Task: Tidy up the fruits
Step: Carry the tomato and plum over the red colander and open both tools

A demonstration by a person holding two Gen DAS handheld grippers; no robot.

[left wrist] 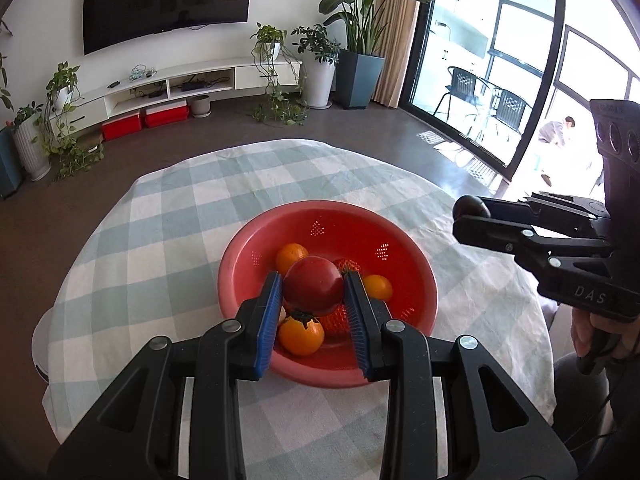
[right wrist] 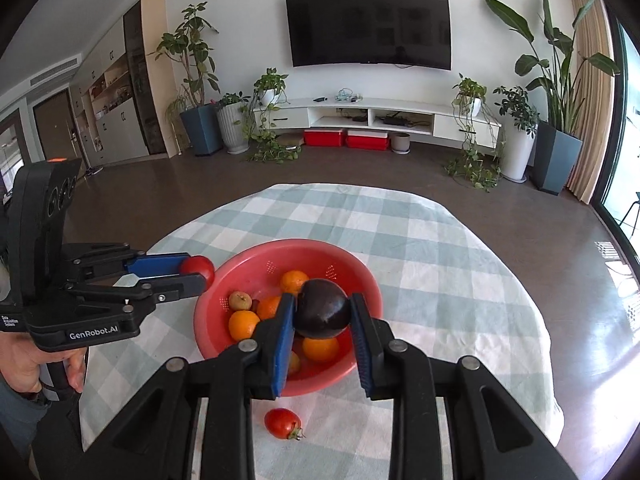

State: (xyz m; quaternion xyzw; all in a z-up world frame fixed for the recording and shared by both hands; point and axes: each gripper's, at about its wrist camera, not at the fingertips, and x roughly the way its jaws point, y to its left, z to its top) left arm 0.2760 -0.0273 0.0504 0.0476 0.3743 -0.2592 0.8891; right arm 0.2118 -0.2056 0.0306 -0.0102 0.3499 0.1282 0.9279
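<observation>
Holding fruit over the bowl (left wrist: 240, 264): left gripper (left wrist: 313, 294) clamps a red tomato (left wrist: 314, 288), right gripper (right wrist: 323, 316) a dark plum (right wrist: 323, 314); next, likely sorting each onto the cloth (right wrist: 420, 248).

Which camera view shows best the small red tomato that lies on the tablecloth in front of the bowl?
The right wrist view. There the small tomato lies in full sight on the checked tablecloth, just outside the red bowl, with its stem visible. The left wrist view does not show it at all.
</observation>
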